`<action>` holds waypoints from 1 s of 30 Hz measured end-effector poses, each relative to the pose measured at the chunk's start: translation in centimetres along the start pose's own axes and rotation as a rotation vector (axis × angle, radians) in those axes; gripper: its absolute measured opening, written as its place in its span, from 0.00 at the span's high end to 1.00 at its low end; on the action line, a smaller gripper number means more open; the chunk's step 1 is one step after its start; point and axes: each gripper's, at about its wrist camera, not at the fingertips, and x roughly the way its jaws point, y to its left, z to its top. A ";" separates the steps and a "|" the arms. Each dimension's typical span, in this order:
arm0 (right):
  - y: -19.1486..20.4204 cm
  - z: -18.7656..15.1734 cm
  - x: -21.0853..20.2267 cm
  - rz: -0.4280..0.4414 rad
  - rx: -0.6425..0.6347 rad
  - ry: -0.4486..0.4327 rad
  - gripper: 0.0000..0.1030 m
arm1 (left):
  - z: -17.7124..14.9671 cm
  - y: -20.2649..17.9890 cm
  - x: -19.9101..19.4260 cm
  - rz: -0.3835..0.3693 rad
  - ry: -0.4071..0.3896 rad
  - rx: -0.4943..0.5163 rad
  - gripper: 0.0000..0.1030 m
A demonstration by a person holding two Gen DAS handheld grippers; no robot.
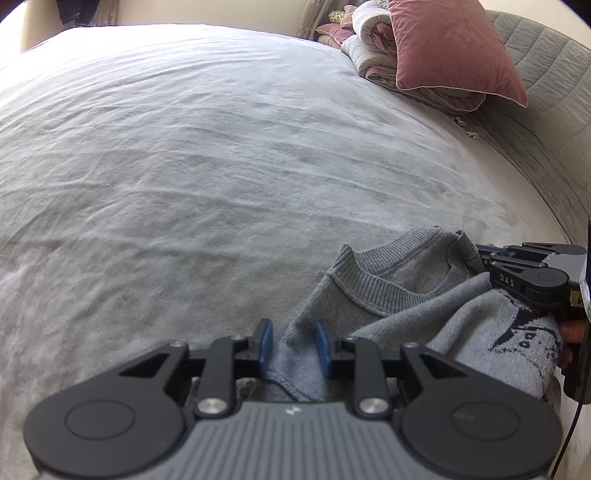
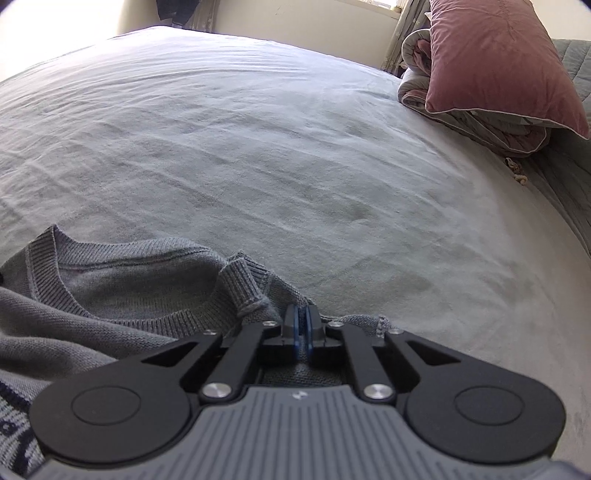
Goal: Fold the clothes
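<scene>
A grey knit sweater (image 1: 406,295) with a ribbed collar and a dark blue pattern lies bunched on the near part of the bed. In the left wrist view my left gripper (image 1: 293,345) stands open. A fold of the sweater's shoulder runs between its blue pads (image 1: 265,345), and they do not press on it. In the right wrist view my right gripper (image 2: 302,328) is shut on the sweater (image 2: 129,288), pinching a thin fold of knit beside the collar. The right gripper (image 1: 484,254) also shows at the far right edge of the left wrist view, at the sweater's other shoulder.
The pale grey bedsheet (image 1: 184,147) (image 2: 258,147) stretches wide and wrinkled beyond the sweater. A pink pillow (image 1: 450,48) (image 2: 498,62) rests on a rolled duvet (image 1: 373,51) (image 2: 413,48) at the far right, against a quilted grey headboard (image 1: 546,74). Dark clothing (image 2: 177,11) hangs by the far wall.
</scene>
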 end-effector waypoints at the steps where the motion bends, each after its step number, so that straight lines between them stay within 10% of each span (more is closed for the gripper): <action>1: 0.0 0.0 0.0 -0.009 -0.008 -0.002 0.85 | 0.0 -0.1 0.1 -0.003 -0.002 0.002 0.66; 5: -0.2 0.1 0.2 -0.059 -0.035 -0.019 0.56 | -0.2 -1.0 0.4 0.013 -0.012 0.045 0.60; 13: -2.7 0.0 1.6 0.051 0.089 -0.002 0.53 | -0.2 -1.2 0.7 0.032 -0.020 0.070 0.60; 19: -3.1 -0.4 1.1 0.154 0.161 -0.004 0.88 | 0.1 -0.8 0.9 0.022 -0.013 0.048 0.96; 30: -2.5 1.3 -2.9 0.065 0.185 -0.131 0.93 | 2.1 0.1 -2.2 0.084 -0.165 -0.019 0.98</action>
